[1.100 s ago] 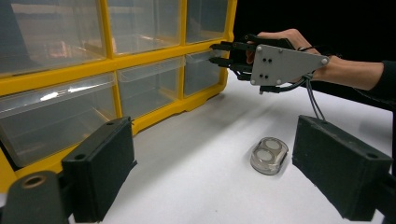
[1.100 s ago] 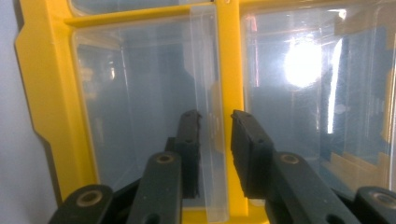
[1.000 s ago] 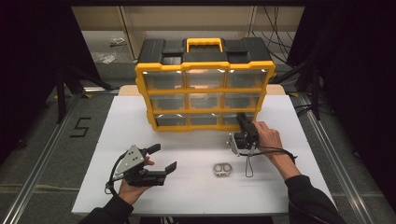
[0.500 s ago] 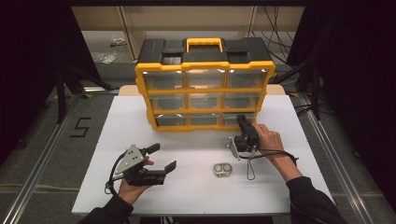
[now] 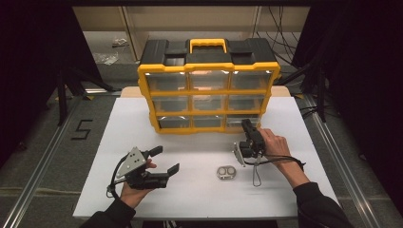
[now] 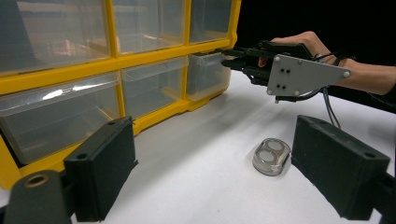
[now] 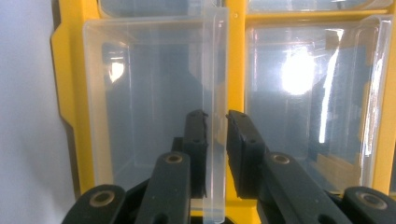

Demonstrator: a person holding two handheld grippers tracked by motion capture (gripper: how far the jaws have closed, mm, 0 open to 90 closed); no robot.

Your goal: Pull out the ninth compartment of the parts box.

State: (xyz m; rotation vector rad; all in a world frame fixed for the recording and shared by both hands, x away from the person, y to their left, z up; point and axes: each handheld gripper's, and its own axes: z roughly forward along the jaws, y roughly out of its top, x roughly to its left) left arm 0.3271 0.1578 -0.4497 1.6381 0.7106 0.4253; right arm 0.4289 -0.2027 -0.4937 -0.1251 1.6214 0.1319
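Observation:
A yellow organizer [image 5: 209,89] with clear drawers and a black top stands at the back of the white table [image 5: 190,190]. My right gripper [image 5: 244,123] reaches its bottom right drawer [image 5: 236,121]. In the right gripper view the right gripper [image 7: 215,116] is shut on the clear front lip of that drawer [image 7: 149,93], one pad on each side. The drawer [image 6: 205,70] looks slightly pulled out. At front left my left gripper [image 5: 166,159] rests open in the person's hand, nothing between its jaws. A small silver case [image 5: 226,172] with two round windows lies between the grippers.
The organizer's other drawers [image 6: 60,121] look shut and mostly bare. A cable loop [image 5: 256,175] from the right gripper lies on the table next to the silver case [image 6: 272,156]. The table's edges drop to a grey floor with metal rails.
The right gripper has drawn back a little from the organizer toward the person. The left gripper and the silver case have not moved.

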